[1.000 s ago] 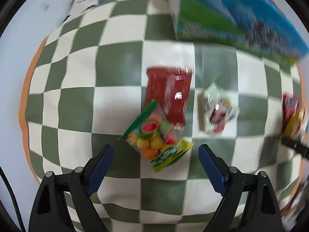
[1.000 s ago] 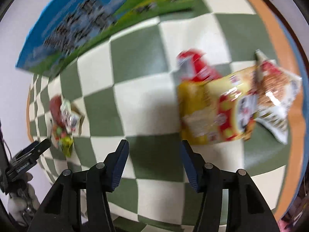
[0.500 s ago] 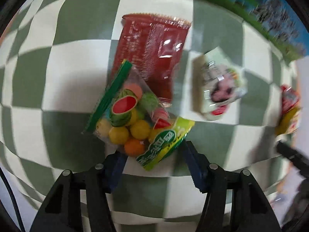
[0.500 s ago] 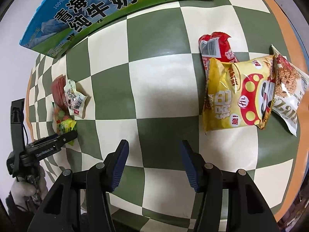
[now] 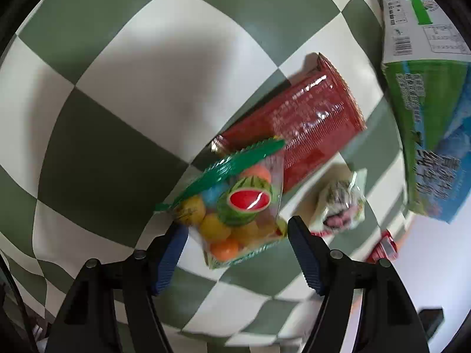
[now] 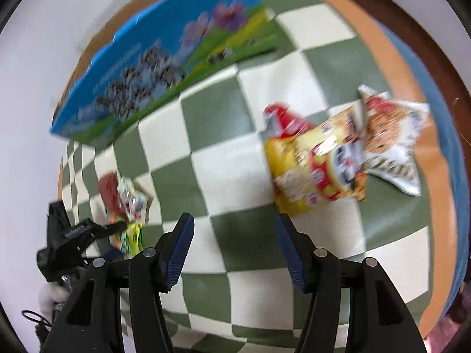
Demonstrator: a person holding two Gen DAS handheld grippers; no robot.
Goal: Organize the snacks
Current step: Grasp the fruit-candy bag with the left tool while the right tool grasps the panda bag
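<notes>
A clear bag of fruit candies (image 5: 235, 209) with a green top strip sits between the fingers of my left gripper (image 5: 235, 250); the jaws stand around its lower end with small gaps showing. It partly overlaps a red packet (image 5: 306, 129). A small white packet (image 5: 341, 203) lies to its right. In the right wrist view the left gripper (image 6: 97, 229) is at the candy bag (image 6: 129, 235). My right gripper (image 6: 232, 247) is open and empty above the checkered cloth (image 6: 235, 164). A yellow chip bag (image 6: 318, 161), a red packet (image 6: 282, 120) and a white snack bag (image 6: 391, 138) lie ahead to the right.
A blue and green milk carton box (image 6: 164, 61) stands at the back of the table and shows in the left wrist view (image 5: 429, 123). The table's orange edge (image 6: 391, 56) runs along the right.
The left gripper has closed in around the candy bag and rotated, so the bag now looks lifted or tilted. The right gripper has shifted slightly and stayed open.
</notes>
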